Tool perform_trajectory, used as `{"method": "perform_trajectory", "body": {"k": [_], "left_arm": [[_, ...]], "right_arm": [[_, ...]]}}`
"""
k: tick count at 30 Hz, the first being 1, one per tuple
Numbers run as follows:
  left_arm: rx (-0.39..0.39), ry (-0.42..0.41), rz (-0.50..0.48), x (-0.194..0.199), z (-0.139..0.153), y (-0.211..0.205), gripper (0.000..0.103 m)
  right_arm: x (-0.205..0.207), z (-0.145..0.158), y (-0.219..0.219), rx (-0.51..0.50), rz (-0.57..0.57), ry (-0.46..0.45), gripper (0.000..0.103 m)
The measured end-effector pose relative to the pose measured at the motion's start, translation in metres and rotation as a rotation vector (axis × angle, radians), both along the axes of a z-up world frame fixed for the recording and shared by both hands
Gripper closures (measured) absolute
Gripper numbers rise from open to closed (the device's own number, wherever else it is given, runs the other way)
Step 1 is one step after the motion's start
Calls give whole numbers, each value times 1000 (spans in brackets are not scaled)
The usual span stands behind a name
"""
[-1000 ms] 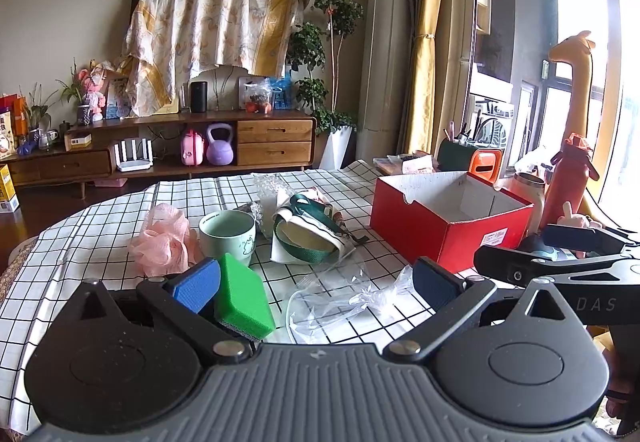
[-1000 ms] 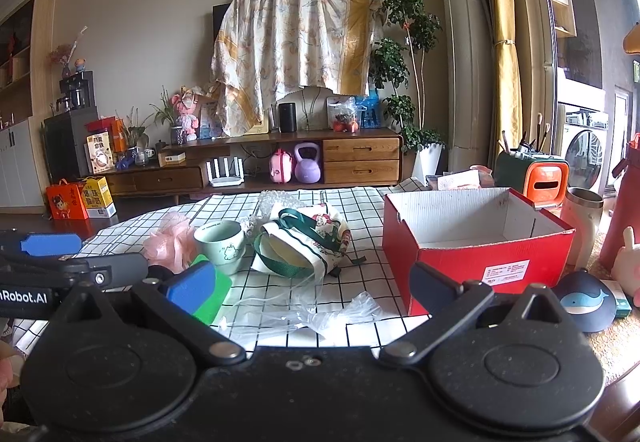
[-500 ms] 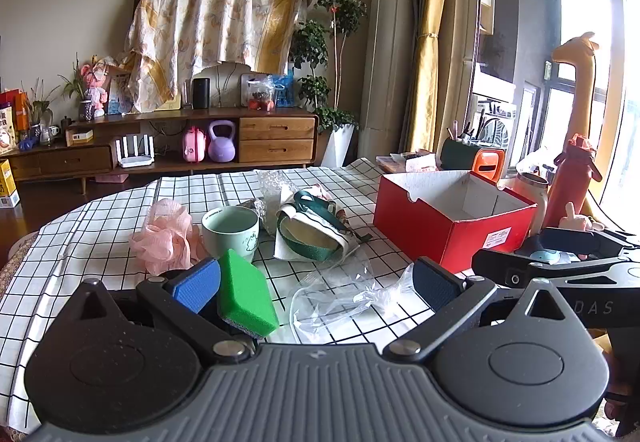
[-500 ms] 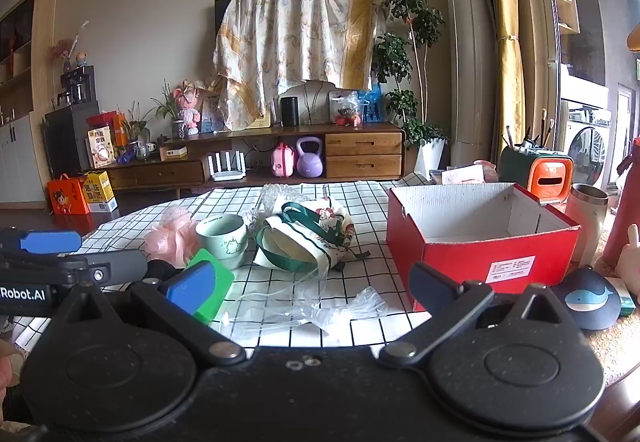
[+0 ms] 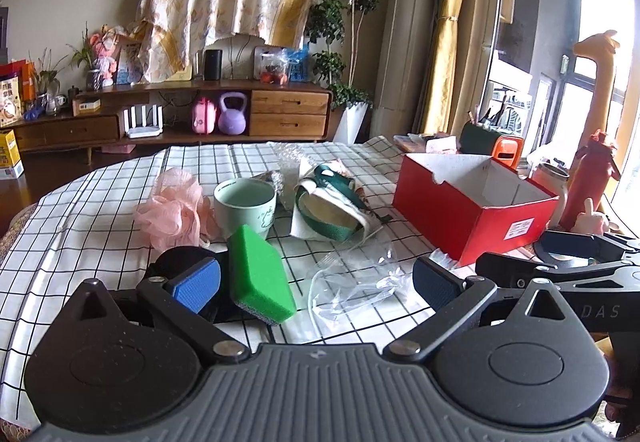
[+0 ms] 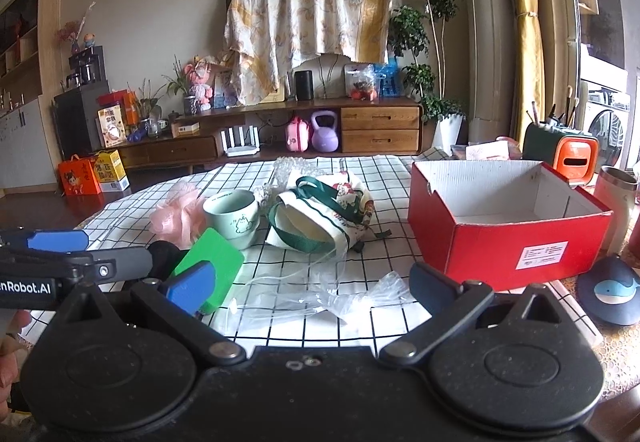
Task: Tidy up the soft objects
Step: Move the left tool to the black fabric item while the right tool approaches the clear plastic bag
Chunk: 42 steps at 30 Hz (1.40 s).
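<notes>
Both views closer; tools wide; left tool (image 6: 44, 242) reads "enRobot.AI" (partly cut).

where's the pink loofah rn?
Both views show the pink loofah on the checked tablecloth, left of centre, pressed against the left side of the green mug and beyond the green sponge.

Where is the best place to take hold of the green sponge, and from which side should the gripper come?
Grip the green sponge across its thin direction, one pad on each broad flat face. It stands tilted on an edge, leaning on a dark round object behind it, so the faces are exposed. The left gripper, open and nearest, could probably come from the front and slightly above, closing gently because foam compresses.
</notes>
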State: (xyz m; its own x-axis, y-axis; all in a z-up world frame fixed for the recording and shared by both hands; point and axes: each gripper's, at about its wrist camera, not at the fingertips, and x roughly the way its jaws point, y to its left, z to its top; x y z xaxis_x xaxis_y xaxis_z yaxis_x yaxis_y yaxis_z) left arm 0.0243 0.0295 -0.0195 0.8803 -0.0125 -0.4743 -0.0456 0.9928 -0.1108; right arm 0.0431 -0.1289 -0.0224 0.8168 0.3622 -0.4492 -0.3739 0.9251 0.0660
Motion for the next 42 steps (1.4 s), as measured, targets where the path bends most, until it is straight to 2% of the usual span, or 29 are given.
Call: {"method": "perform_trajectory", "body": {"k": [5, 13, 21, 29, 34, 38, 42], "left_arm": [[2, 46, 69, 15, -10, 18, 0], [94, 89, 133, 44, -30, 45, 0], [98, 190, 173, 69, -65, 76, 0], [143, 268, 181, 90, -94, 91, 0], [116, 313, 155, 102, -108, 103, 0], [108, 314, 154, 107, -115, 107, 0], [101, 316, 153, 111, -120, 107, 0]], "right_arm": [[23, -9, 4, -20, 46, 53, 0], [53, -35, 22, -133, 176, 73, 1], [88, -62, 37, -270, 286, 103, 3], [118, -85, 46, -360, 347, 145, 12], [128, -94, 51, -401, 383, 151, 12], [135, -100, 51, -419, 388, 164, 14], [138, -103, 51, -434, 382, 166, 25]]}}
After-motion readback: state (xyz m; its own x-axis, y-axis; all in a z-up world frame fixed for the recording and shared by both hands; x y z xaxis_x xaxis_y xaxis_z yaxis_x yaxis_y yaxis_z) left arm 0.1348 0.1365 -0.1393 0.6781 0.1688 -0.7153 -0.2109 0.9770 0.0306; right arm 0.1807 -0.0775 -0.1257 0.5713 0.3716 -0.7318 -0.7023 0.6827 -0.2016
